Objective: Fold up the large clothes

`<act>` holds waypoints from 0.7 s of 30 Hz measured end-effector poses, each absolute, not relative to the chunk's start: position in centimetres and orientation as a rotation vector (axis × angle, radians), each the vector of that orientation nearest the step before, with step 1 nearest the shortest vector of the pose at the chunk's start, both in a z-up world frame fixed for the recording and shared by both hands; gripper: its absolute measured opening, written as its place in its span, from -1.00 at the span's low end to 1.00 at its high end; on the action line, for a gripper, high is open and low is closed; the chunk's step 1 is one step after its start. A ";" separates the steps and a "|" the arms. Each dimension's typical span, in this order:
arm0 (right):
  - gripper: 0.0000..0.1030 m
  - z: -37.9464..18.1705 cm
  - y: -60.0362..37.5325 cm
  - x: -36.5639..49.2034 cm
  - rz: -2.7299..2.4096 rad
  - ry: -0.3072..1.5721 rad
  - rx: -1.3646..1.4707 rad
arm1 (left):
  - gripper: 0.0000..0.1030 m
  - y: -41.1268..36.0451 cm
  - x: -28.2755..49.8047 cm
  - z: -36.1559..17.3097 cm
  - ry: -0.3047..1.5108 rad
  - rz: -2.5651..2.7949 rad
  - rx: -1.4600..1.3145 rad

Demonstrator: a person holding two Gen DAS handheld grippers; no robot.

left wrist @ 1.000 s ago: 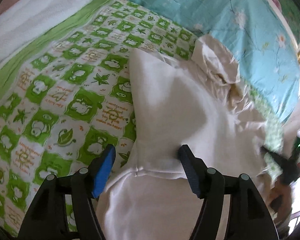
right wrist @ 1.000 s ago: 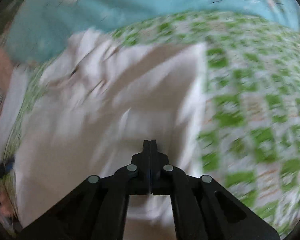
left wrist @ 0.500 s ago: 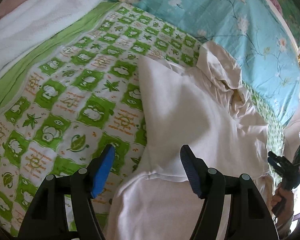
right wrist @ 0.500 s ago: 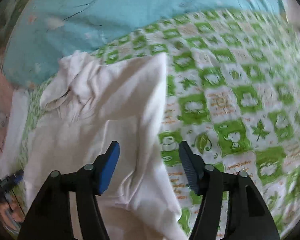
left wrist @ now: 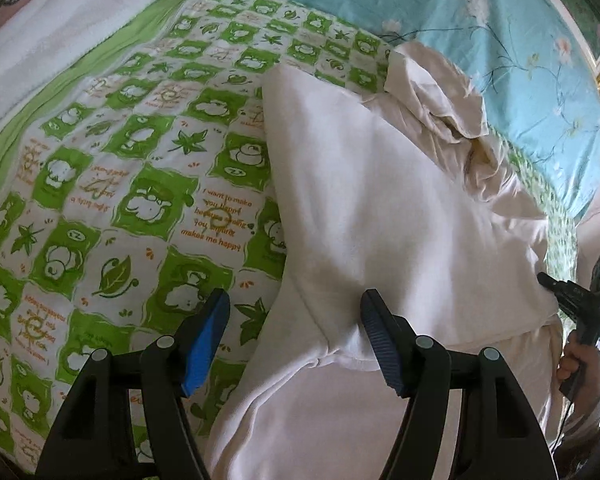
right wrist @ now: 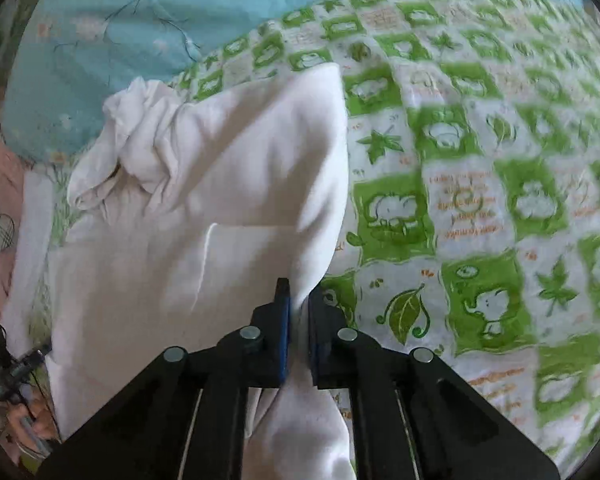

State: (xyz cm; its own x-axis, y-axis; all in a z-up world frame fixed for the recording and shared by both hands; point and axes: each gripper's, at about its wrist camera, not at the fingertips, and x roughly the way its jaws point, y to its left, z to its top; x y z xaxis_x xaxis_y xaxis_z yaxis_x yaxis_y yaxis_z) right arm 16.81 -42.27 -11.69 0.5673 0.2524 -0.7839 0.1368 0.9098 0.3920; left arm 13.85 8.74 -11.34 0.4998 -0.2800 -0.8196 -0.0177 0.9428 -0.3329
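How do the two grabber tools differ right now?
The left gripper stands wide open over the white garment, pinching nothing; the right gripper is closing, nearly shut, with the garment's edge between its jaws. Both are black with blue pads and point down at the bed.

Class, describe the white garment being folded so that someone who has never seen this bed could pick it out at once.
Find the bed's green-and-white checked cartoon sheet. On it, below the turquoise floral quilt, lies a cream-white hooded top, its hood crumpled at the far end. Unlike the white towel at the bed's edge, it is smooth, and the right gripper is closing on its edge.
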 end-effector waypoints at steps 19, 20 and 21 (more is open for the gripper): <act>-0.98 -9.8 -37.2 15.4 0.014 0.953 0.185 | 0.38 8.2 14.7 -12.2 1.031 -0.090 -0.158; -0.98 -10.5 -37.5 15.6 0.015 0.984 0.197 | 0.38 8.0 14.7 -12.2 1.032 -0.083 -0.143; -0.97 -10.9 -37.7 15.7 0.023 0.999 0.212 | 0.35 7.9 14.6 -11.9 1.032 -0.078 -0.137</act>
State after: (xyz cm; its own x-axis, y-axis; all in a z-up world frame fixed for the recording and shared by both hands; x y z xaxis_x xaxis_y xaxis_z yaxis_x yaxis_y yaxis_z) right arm 15.73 -37.68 -10.92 0.5423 0.1164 -0.8321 0.0778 0.9791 0.1877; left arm 14.61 7.91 -11.87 0.5110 -0.1294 -0.8498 0.0005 0.9886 -0.1503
